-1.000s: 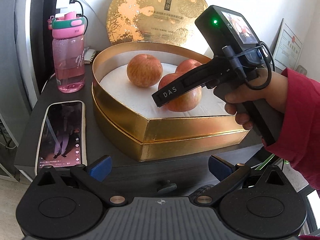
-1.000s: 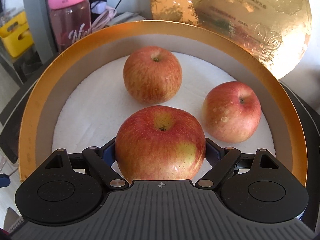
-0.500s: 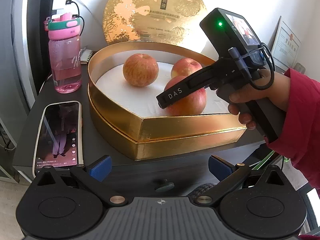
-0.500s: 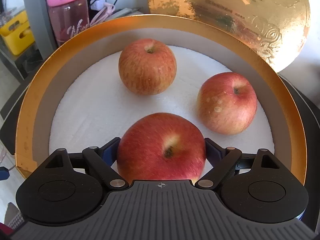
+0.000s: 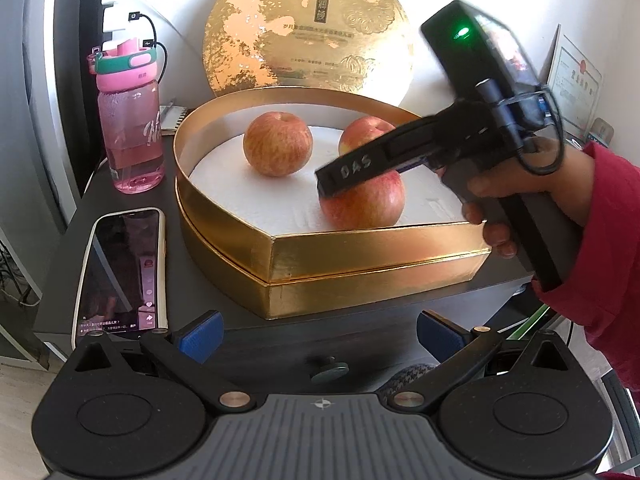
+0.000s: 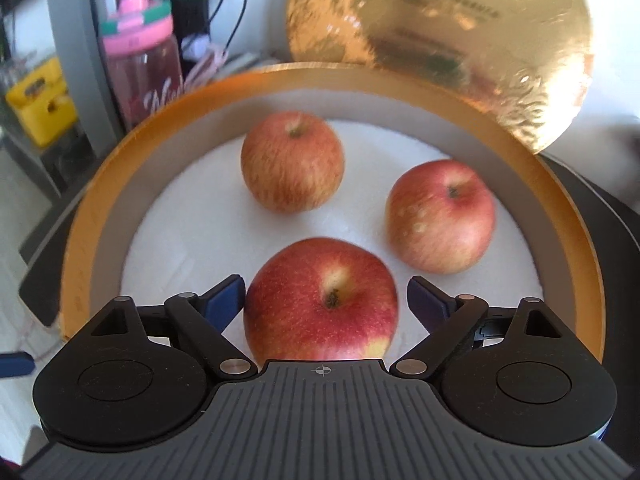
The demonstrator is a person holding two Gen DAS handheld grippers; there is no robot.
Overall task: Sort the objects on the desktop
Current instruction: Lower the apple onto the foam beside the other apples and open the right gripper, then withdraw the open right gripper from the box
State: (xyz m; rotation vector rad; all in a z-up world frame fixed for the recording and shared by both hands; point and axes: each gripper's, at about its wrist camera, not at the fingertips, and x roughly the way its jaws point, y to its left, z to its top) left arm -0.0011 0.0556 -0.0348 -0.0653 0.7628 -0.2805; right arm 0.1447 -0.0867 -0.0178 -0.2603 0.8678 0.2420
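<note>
A gold heart-shaped box (image 5: 360,248) with a white lining holds three red apples. The nearest apple (image 6: 320,300) rests on the lining between the fingers of my right gripper (image 6: 325,288), which is open, with a small gap on each side of the fruit. Behind it sit a paler apple (image 6: 292,162) on the left and a second one (image 6: 440,216) on the right. In the left wrist view a hand in a red sleeve (image 5: 600,240) holds the right gripper over the nearest apple (image 5: 368,204). My left gripper (image 5: 319,330) hangs open and holds nothing, in front of the table edge.
A pink water bottle (image 5: 132,120) stands left of the box, and a phone (image 5: 122,272) with a lit screen lies on the dark table (image 5: 72,240). The round gold lid (image 5: 308,32) leans on the wall behind. A framed certificate (image 5: 572,80) stands at the right.
My right gripper has opened and let go of the nearest apple, which now rests in the box. The gripper has drawn back a little. My left gripper stays open.
</note>
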